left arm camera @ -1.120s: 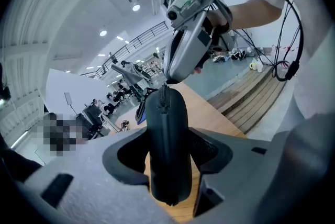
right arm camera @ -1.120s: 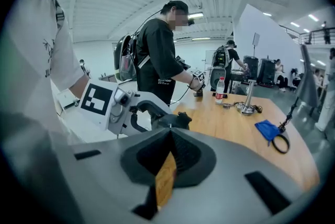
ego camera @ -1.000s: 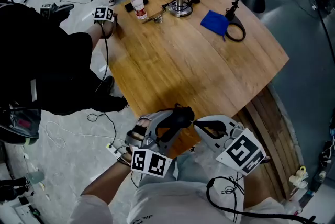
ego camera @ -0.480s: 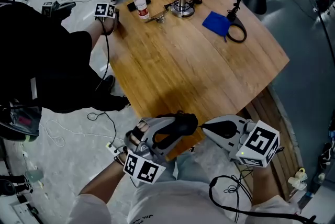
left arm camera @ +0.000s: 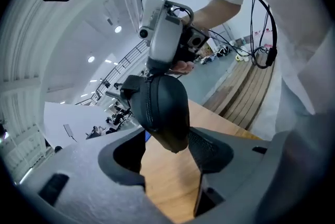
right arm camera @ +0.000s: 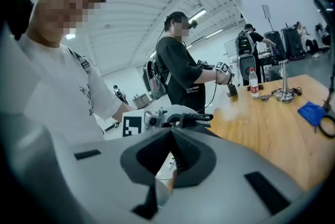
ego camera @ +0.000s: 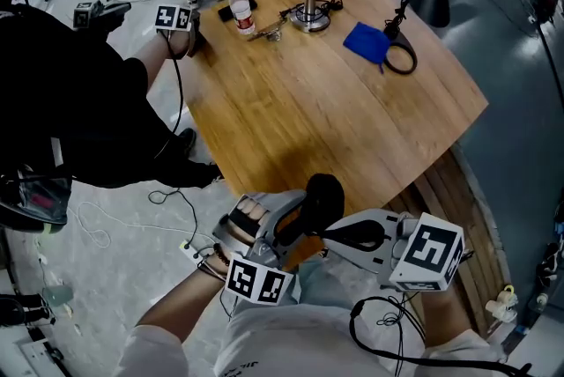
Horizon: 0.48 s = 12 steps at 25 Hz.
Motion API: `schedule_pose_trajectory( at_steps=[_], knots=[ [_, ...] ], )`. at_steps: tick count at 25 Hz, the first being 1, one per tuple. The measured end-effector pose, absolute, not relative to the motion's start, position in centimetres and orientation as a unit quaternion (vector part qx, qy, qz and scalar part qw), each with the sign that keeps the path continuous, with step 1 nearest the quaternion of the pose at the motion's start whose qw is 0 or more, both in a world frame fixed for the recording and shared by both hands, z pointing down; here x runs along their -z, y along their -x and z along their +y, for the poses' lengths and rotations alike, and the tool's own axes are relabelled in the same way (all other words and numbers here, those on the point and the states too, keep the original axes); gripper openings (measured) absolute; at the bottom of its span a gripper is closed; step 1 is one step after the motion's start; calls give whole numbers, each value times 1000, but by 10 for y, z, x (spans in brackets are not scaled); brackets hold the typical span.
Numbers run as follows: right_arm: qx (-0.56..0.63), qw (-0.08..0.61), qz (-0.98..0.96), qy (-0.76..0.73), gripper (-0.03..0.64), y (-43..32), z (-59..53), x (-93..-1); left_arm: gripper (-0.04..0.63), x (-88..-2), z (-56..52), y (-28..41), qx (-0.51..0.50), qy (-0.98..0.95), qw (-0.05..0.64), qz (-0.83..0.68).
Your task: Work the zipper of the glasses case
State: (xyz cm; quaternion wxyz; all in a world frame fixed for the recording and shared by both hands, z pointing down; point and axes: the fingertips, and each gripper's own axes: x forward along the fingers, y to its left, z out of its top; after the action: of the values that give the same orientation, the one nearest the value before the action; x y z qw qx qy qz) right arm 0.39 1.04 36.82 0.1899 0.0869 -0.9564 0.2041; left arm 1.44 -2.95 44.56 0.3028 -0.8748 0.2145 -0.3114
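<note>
Left gripper [left arm camera: 170, 157]: clamped on the black glasses case [left arm camera: 165, 108], above the bench's [ego camera: 335, 102] near edge.
Right gripper [right arm camera: 170, 157]: jaws closed together, tips against the case.

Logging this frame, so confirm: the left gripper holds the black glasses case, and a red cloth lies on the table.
The cloth is blue, not red; the head view shows it. The left gripper does hold the black glasses case.
</note>
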Motion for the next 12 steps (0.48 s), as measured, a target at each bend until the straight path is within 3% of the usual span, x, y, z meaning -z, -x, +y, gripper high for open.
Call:
schedule_pose_trajectory(
  at_steps=[5,12],
  knots=[
    [-221,163,-960,-59,0,1,17,-360,305,-438,-25,-19,284,890,287,213],
    [-260,101,-959,-41,0,6,16,-344,255,-423,-26,-19,240,908,255,229]
  ],
)
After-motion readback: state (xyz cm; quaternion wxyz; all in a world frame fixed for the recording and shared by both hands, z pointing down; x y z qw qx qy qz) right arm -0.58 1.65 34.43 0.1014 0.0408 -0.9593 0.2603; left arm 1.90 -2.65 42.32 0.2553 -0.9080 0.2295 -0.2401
